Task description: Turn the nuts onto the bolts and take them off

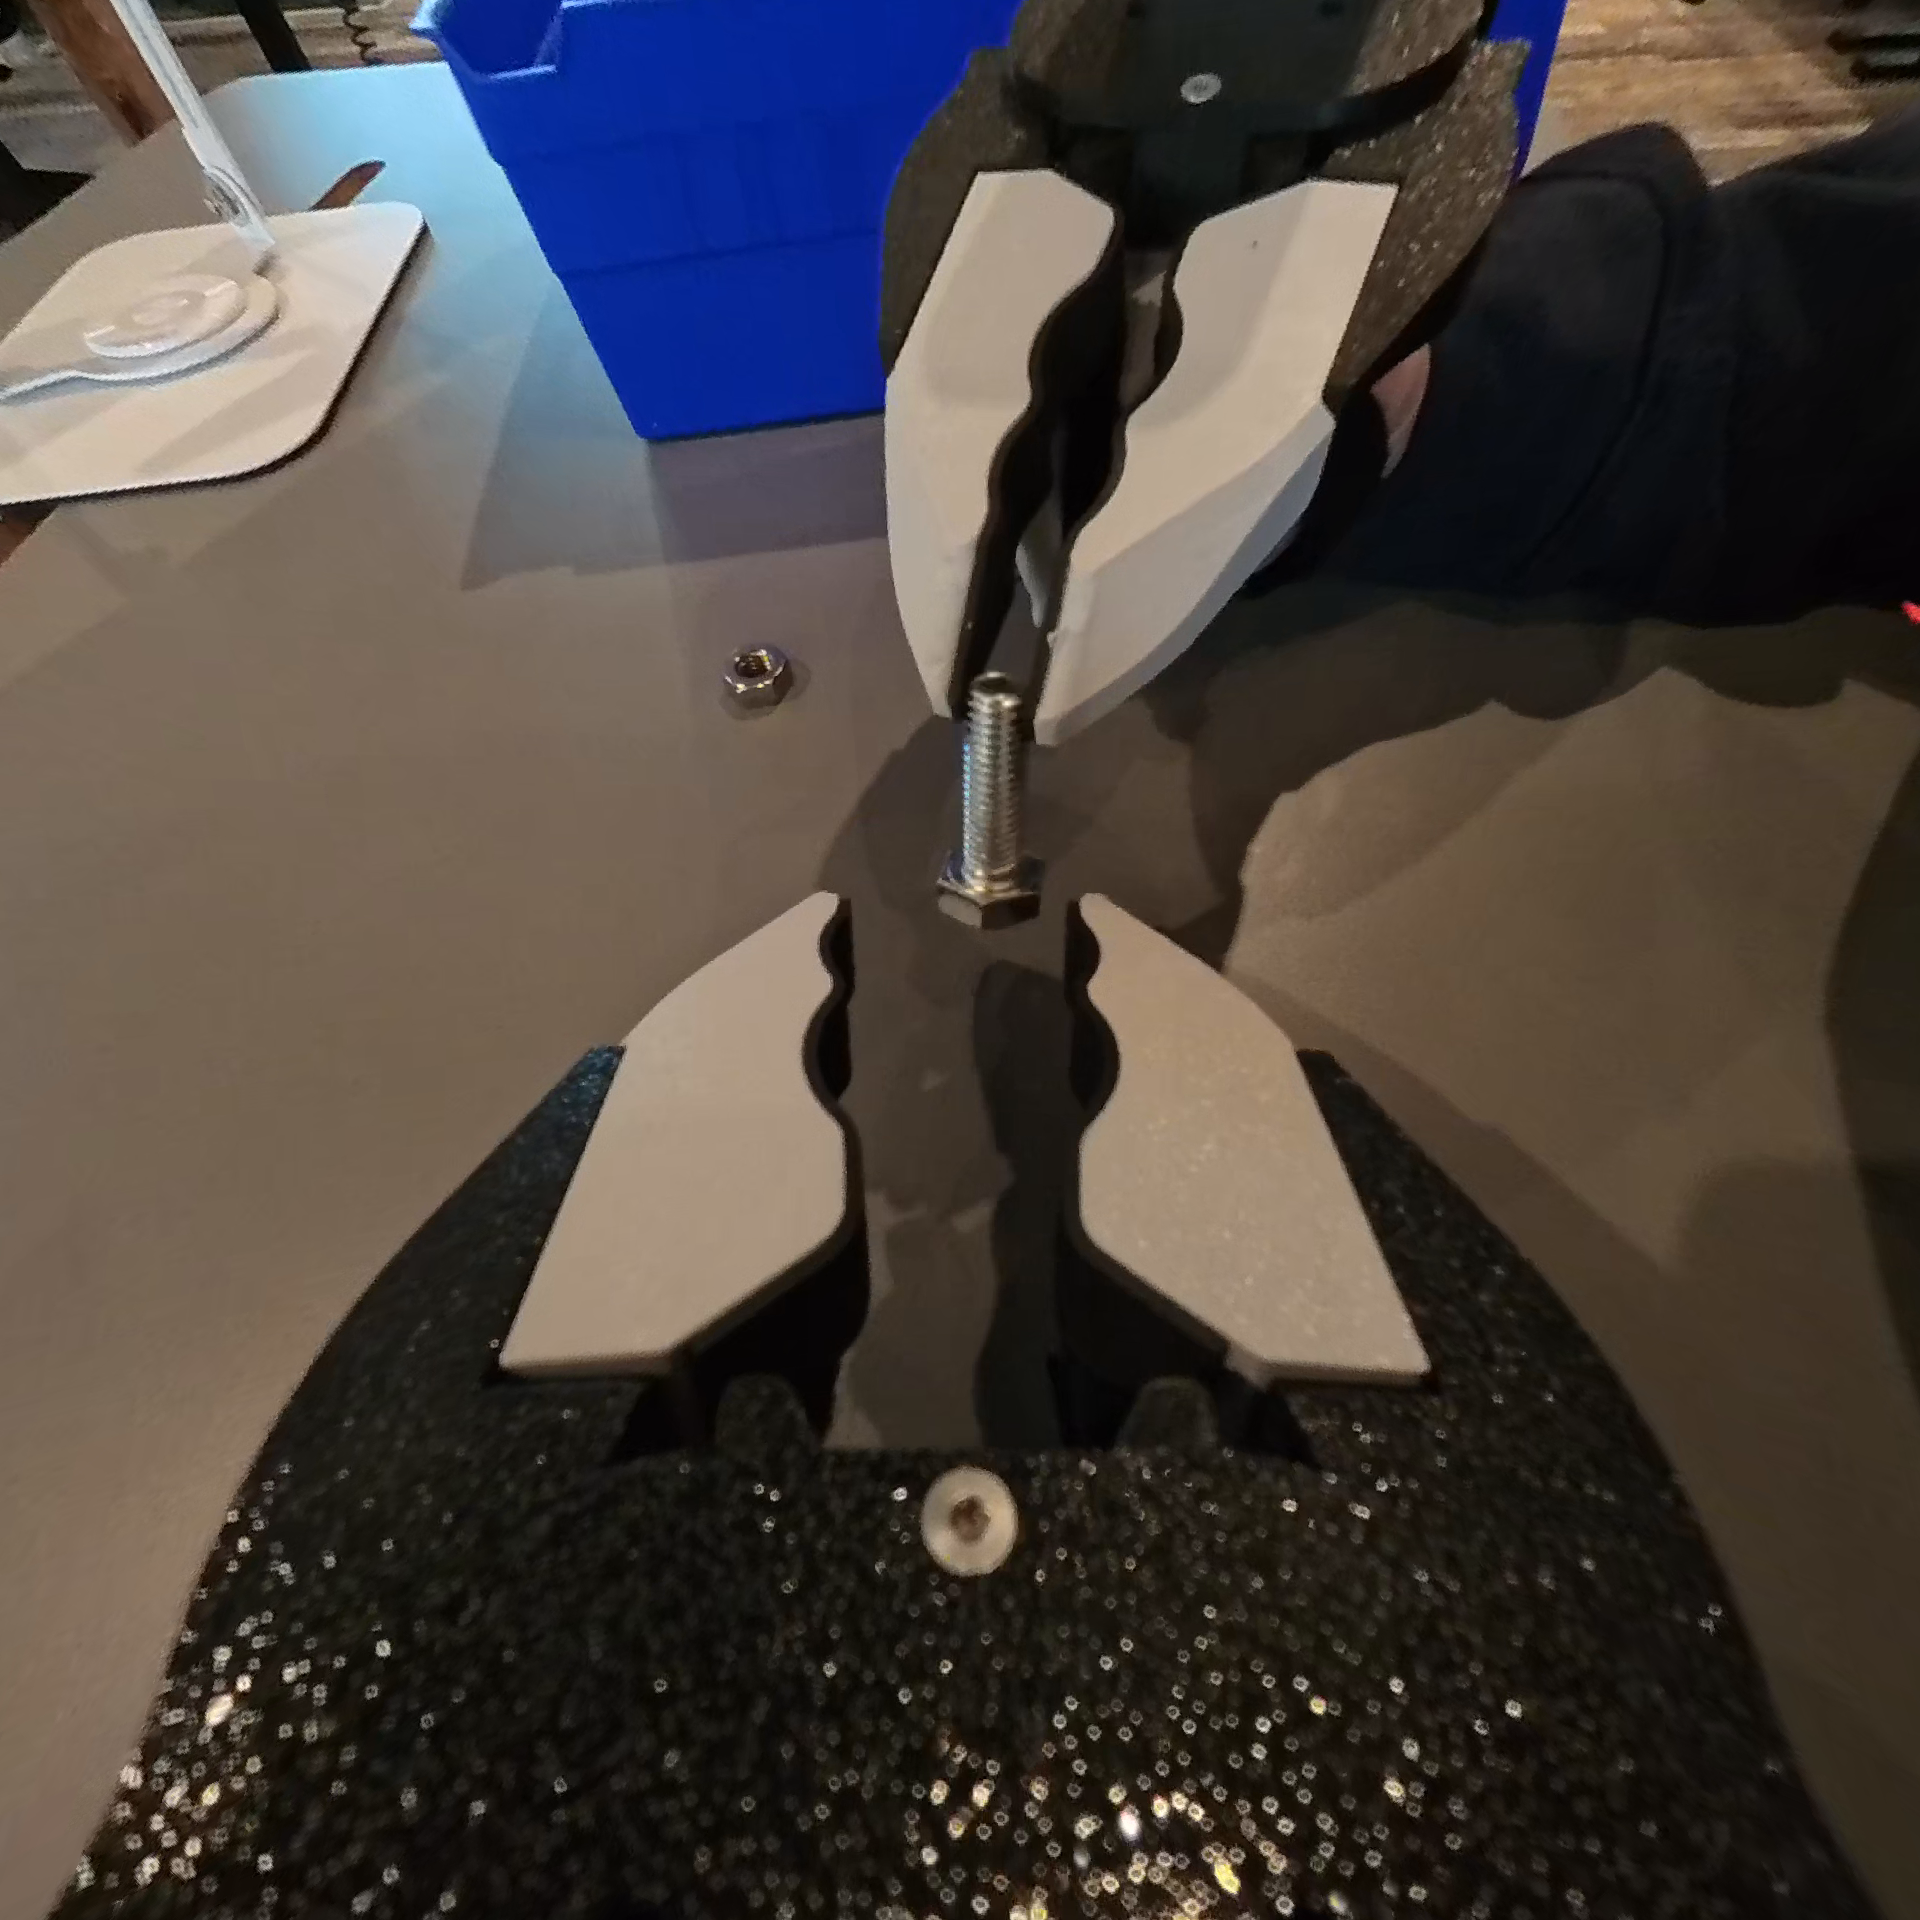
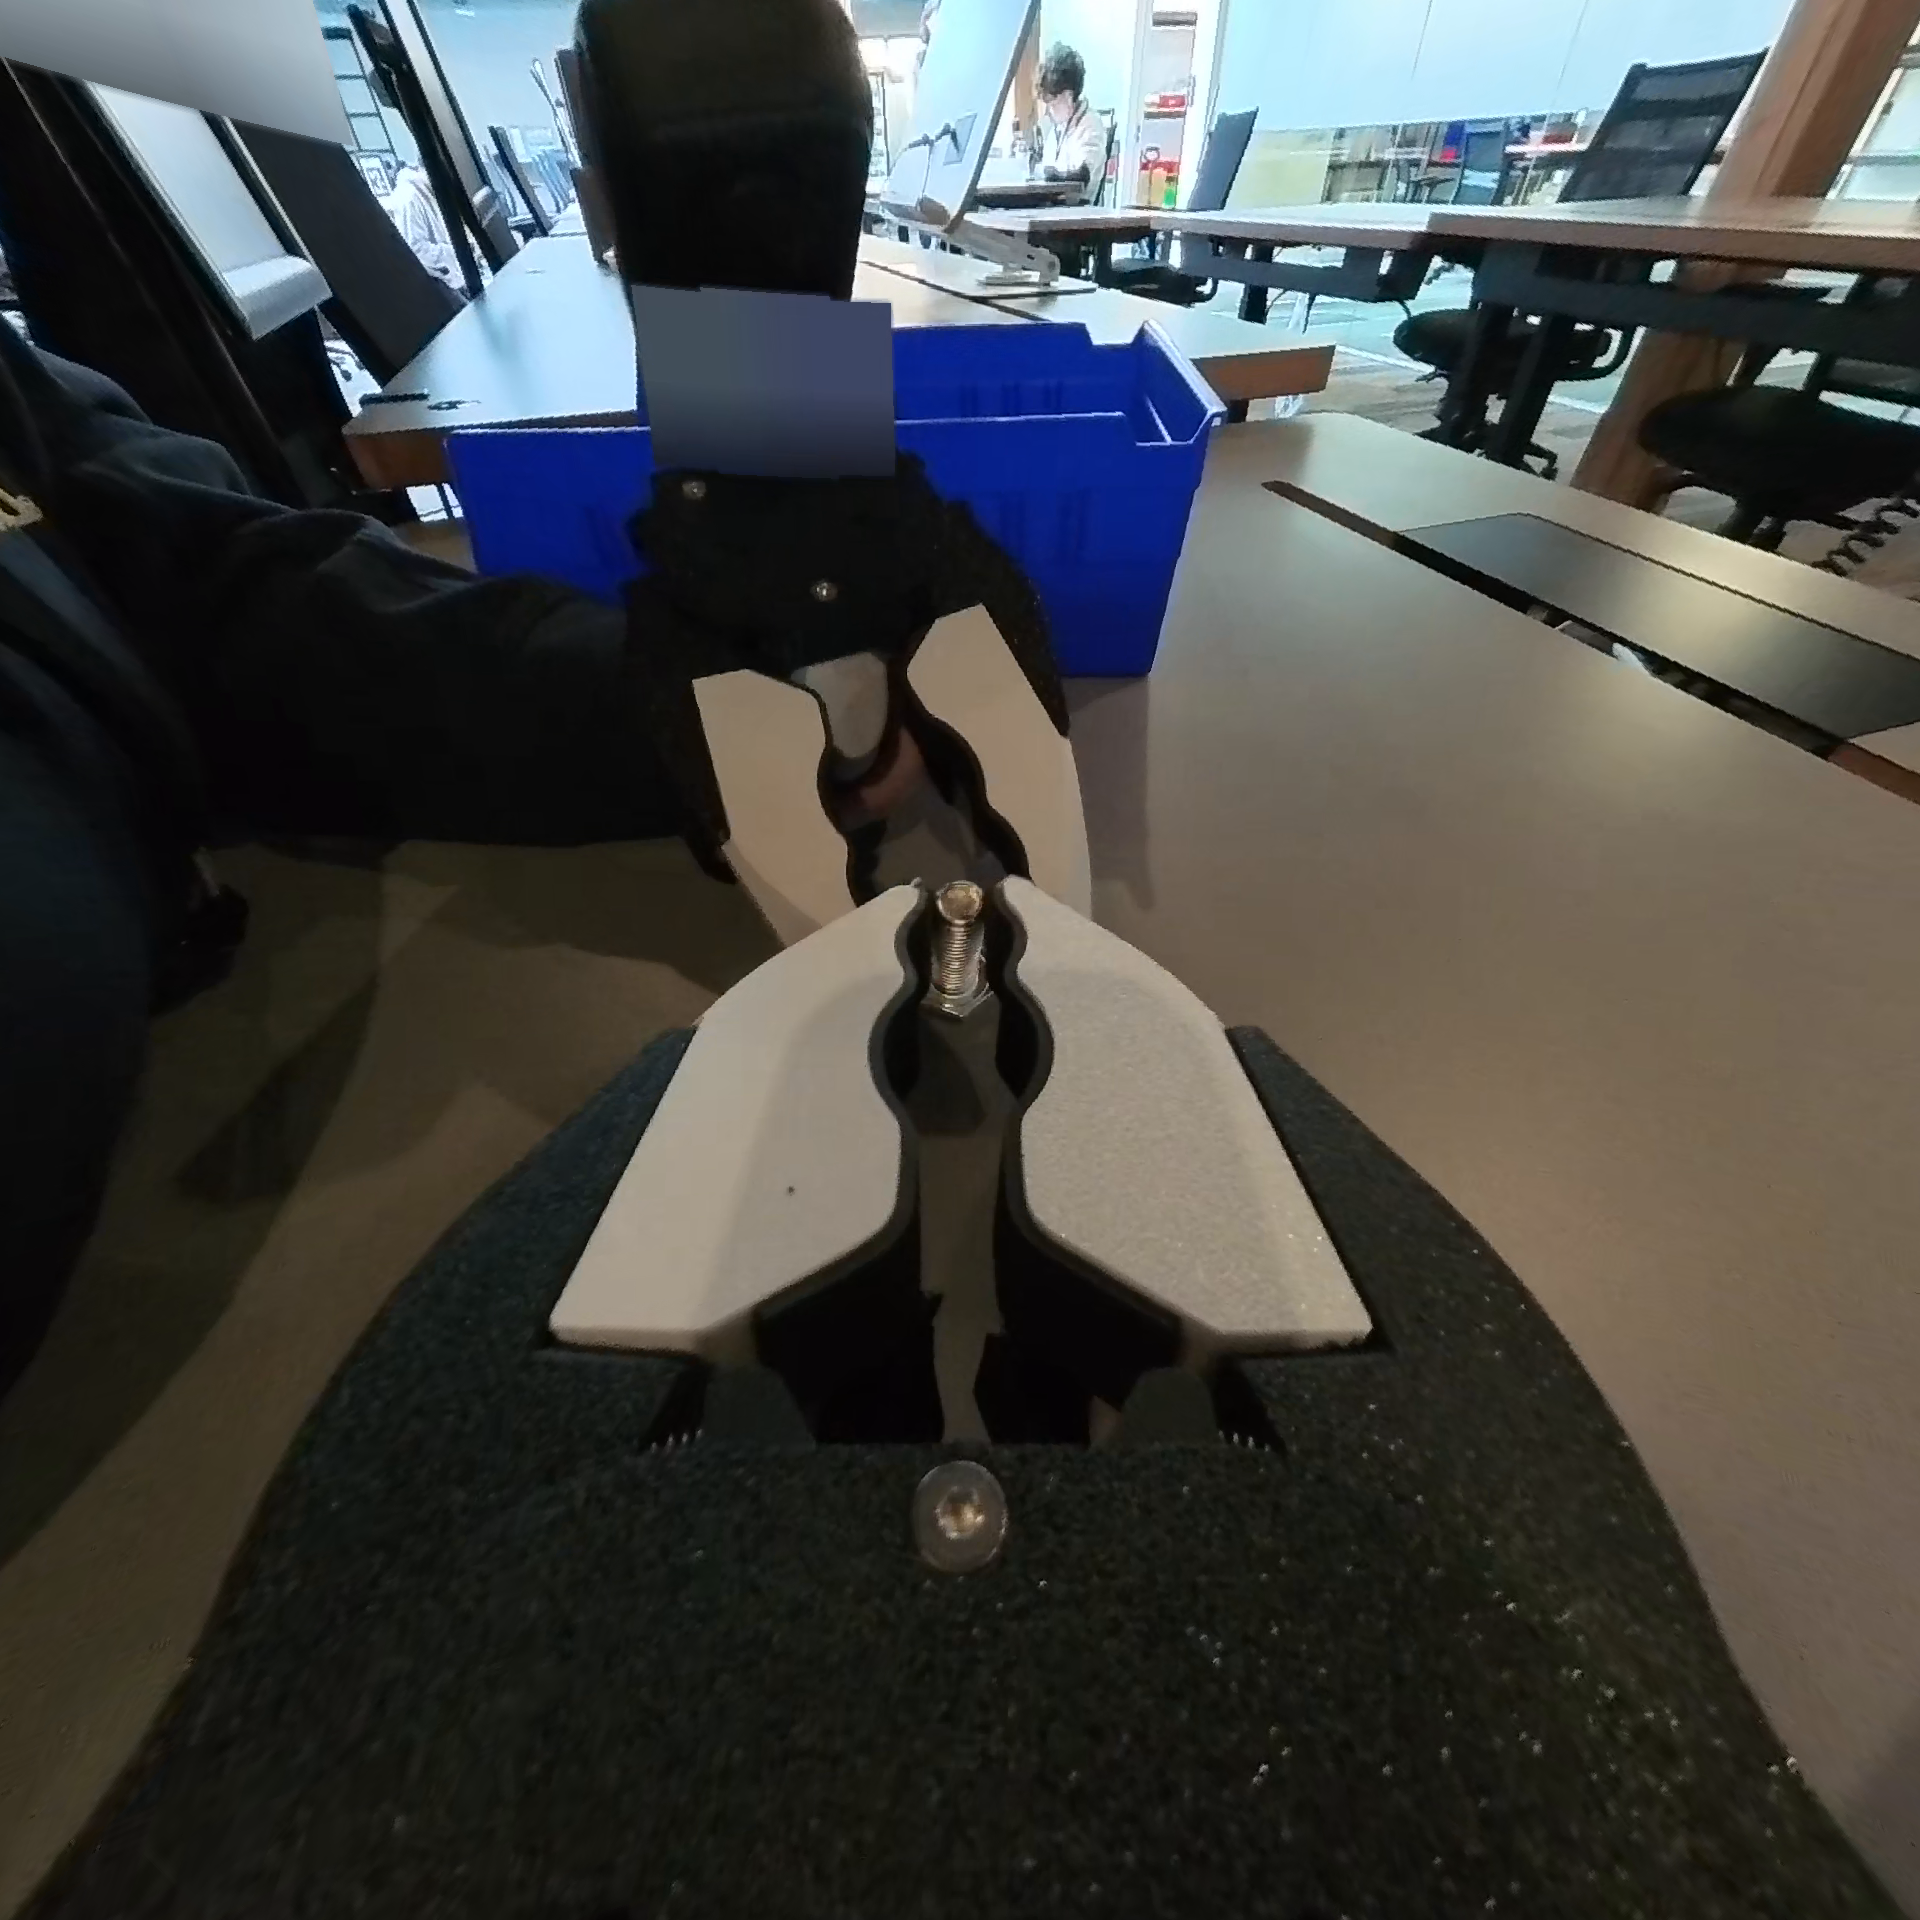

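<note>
A silver bolt (image 1: 985,800) stands head down on the grey table (image 1: 364,831). My right gripper (image 1: 995,717) comes down from above and is shut on the bolt's threaded tip; in the right wrist view the bolt (image 2: 956,961) sits between its white fingers, with the gripper (image 2: 958,896) closed around it. My left gripper (image 1: 961,906) is open and empty, its tips on either side of the bolt's hex head, not touching it. It also shows in the right wrist view (image 2: 914,831), just beyond the bolt. A loose nut (image 1: 756,681) lies on the table left of the bolt.
A blue plastic bin (image 1: 727,208) stands behind the bolt, also in the right wrist view (image 2: 1039,520). A white pad with a clear stand (image 1: 187,343) lies at far left. A dark gloved hand and sleeve (image 1: 1662,395) hold the right gripper. A dark cable slot (image 2: 1610,592) crosses the table at right. There is about 4 cm between the tips of the two grippers. It is some 11 cm from my left tips to the loose nut (image 1: 756,681).
</note>
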Tool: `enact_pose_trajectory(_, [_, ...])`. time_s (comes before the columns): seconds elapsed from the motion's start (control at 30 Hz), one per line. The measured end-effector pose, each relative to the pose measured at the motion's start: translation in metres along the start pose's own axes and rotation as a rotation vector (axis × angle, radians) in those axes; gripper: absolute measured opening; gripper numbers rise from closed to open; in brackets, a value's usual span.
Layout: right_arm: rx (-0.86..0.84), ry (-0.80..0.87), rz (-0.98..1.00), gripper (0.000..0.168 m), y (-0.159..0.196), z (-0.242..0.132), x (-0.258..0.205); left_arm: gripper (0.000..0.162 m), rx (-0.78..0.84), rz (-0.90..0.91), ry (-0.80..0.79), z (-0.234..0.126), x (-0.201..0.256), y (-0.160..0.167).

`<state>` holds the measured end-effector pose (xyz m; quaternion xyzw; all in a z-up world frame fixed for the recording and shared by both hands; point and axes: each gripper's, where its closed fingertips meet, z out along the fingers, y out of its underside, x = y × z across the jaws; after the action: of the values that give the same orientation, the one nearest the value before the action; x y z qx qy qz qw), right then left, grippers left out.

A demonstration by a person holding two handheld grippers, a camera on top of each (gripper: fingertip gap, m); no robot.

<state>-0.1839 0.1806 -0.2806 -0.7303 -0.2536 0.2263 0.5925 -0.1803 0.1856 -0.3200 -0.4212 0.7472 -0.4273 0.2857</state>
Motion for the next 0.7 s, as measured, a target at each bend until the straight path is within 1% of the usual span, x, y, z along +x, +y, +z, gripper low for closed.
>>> enact_pose_trajectory(0.17, [0.014,-0.015,0.003,0.009,-0.002,0.001,-0.003,0.036,0.004,0.017,0.017,0.0,0.004,0.0])
enact_pose_trajectory(0.33, [0.039,-0.064,0.014,0.009,-0.005,0.0,-0.008,0.031,0.072,0.03,0.056,-0.006,0.009,-0.008])
enact_pose_trajectory(0.53, [0.071,-0.081,0.039,0.009,-0.009,-0.002,-0.009,0.03,0.112,0.005,0.073,-0.01,0.008,-0.012])
enact_pose_trajectory(0.6, [0.078,-0.086,0.045,0.009,-0.01,-0.003,-0.009,0.026,0.13,0.014,0.089,-0.011,0.01,-0.014])
enact_pose_trajectory(0.67, [0.088,-0.088,0.05,0.009,-0.011,-0.004,-0.008,0.018,0.15,0.034,0.103,-0.013,0.013,-0.016])
enact_pose_trajectory(0.7, [0.091,-0.093,0.053,0.009,-0.012,-0.004,-0.008,0.017,0.156,0.041,0.101,-0.014,0.014,-0.016])
